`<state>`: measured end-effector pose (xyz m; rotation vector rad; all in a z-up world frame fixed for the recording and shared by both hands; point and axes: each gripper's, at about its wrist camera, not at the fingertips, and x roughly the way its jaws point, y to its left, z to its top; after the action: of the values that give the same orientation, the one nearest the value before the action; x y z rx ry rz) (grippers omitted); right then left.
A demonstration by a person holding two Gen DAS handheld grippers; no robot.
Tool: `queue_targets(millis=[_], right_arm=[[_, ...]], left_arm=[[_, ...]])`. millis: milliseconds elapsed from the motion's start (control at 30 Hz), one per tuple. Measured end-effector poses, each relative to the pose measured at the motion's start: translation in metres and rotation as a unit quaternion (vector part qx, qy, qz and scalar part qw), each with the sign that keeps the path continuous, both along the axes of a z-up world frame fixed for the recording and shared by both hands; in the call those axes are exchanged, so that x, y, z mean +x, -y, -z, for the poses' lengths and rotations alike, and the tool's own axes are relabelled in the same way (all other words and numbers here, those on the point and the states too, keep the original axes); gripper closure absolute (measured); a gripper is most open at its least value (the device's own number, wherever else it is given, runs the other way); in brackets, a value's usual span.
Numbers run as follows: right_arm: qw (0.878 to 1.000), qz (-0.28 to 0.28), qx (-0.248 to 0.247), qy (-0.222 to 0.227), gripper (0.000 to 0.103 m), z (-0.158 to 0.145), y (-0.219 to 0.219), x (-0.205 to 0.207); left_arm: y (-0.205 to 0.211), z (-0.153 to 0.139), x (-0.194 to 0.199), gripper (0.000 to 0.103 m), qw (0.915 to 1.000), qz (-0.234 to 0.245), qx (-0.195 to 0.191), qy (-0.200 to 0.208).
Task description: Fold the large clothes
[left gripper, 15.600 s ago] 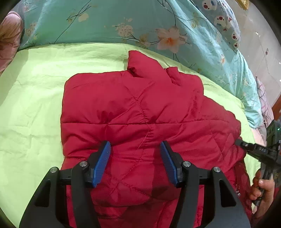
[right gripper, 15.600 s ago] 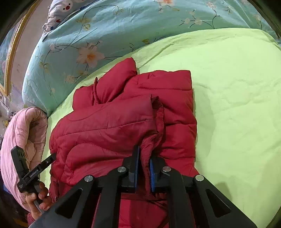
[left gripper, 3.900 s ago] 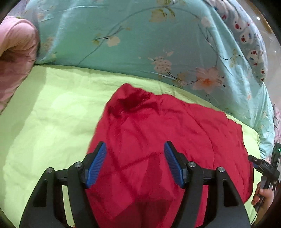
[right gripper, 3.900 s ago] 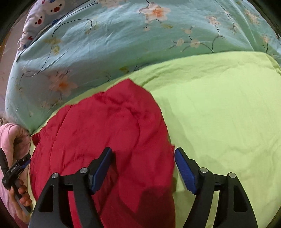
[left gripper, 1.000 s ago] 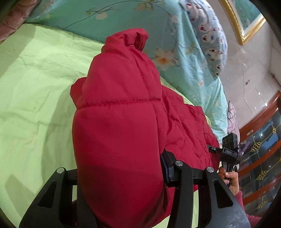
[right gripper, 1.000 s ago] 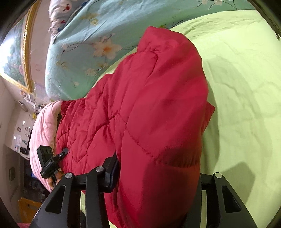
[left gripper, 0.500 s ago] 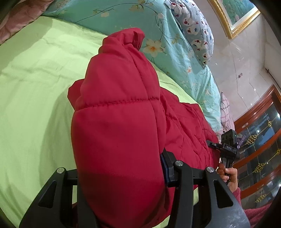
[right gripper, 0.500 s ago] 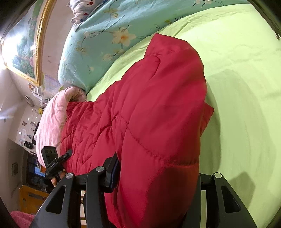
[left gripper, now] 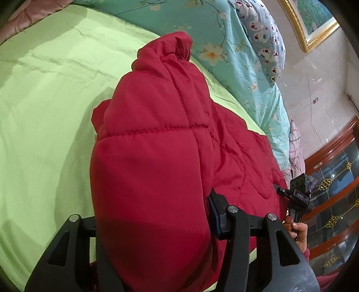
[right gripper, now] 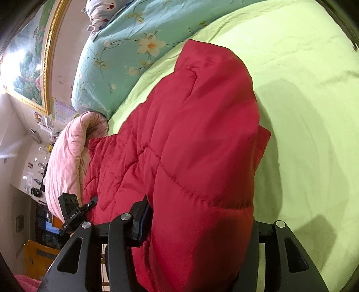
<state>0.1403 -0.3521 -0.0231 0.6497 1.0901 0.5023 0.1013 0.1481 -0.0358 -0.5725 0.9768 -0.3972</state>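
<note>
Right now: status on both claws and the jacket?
Left claw and right claw: each has a thick fold of the red jacket between its jaws, which have just been opening. Jacket bundled on green sheet. Nothing in the way.

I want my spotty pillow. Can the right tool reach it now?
Probably not: the right tool is stuffed with the jacket, and the pillow lies far off, past the quilt.

Home bedroom: bed under lime-green cotton sheet (left gripper: 44,112), turquoise floral quilt (left gripper: 224,40), gold-framed landscape painting (right gripper: 27,63), cartoon-print pillow (left gripper: 264,45).
</note>
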Motion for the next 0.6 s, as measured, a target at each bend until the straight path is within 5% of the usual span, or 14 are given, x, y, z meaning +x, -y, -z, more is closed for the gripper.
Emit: queue_targets(millis=[367,600], right_arm=[[1.0,0.021,0.011,-0.014,0.029,0.016,0.006,-0.003],[0.999,0.029,-0.004,-0.021,0.019,0.012,0.006,-0.004]], left_arm=[[-0.009,0.006,-0.002,0.018,0.9994,-0.003,0.032,-0.016],[-0.011,-0.006,-0.013,0.017,0.9964,-0.008,0.085,0.003]])
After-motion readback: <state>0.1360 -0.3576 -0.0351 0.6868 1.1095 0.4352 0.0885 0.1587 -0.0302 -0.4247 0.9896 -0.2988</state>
